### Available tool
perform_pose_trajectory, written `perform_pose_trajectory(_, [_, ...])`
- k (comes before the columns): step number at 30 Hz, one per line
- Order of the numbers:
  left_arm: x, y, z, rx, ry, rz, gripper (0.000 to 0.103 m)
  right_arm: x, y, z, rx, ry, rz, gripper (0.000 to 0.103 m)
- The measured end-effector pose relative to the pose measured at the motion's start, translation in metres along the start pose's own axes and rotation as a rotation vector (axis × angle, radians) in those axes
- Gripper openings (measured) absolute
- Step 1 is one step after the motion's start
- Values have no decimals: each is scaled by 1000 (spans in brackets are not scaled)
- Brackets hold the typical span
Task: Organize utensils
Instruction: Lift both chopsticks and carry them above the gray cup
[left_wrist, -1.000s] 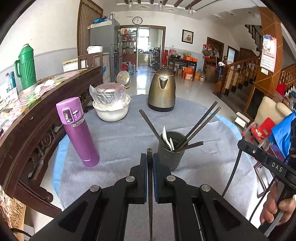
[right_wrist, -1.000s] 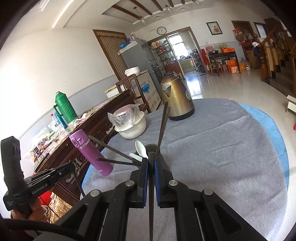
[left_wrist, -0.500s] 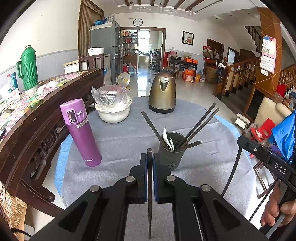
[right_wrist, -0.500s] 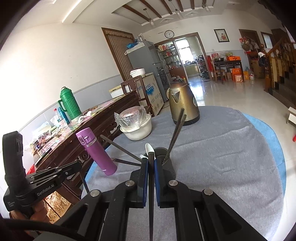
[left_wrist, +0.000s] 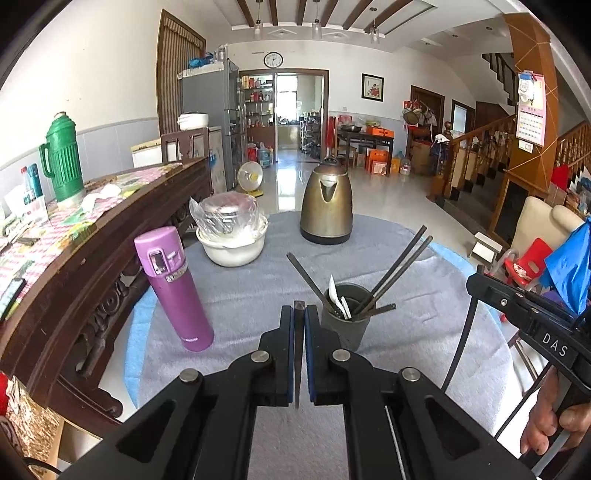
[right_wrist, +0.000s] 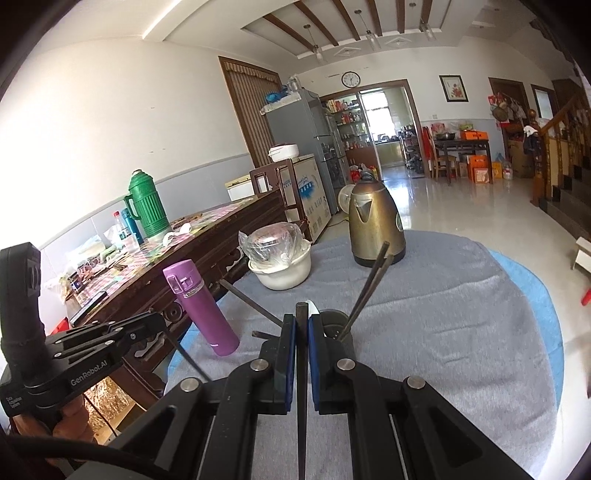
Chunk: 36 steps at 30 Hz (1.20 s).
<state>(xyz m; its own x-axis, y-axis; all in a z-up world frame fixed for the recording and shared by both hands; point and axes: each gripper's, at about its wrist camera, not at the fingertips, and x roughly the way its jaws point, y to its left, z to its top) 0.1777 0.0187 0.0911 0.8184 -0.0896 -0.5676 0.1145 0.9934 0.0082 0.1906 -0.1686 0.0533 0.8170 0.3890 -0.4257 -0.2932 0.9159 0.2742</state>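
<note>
A dark grey utensil cup (left_wrist: 345, 325) stands on the grey table cloth and holds several dark chopsticks (left_wrist: 399, 266) and a white spoon (left_wrist: 334, 297). It also shows in the right wrist view (right_wrist: 334, 326), partly behind the fingers. My left gripper (left_wrist: 298, 314) is shut on a dark chopstick (left_wrist: 297, 354), just left of the cup. My right gripper (right_wrist: 302, 321) is shut on a dark chopstick (right_wrist: 301, 369), just in front of the cup. The other hand-held gripper shows at each view's edge.
A purple flask (left_wrist: 173, 288) stands left of the cup. A white bowl with a wrapped pot (left_wrist: 232, 236) and a brass kettle (left_wrist: 327, 205) stand at the back. A dark wooden sideboard (left_wrist: 74, 266) with a green thermos (left_wrist: 62, 162) runs along the left.
Both grippers have pulled back and risen a little from the cup, each still shut on its chopstick. The cup and its contents have not moved.
</note>
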Motion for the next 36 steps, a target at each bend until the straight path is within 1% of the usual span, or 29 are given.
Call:
perform_pose_trajectory(18, [-3,6,25,41,-42,48,6,7,13,36,-42,-62,40,7])
perform_pose_trajectory(28, [-6,11,42,63,-70,76,6,3,17,56,-60,-101,58,7])
perform_pose_trajectory(36, [-6,19,67,66,-78,59,6,0,15,84,-68,-157,67,7])
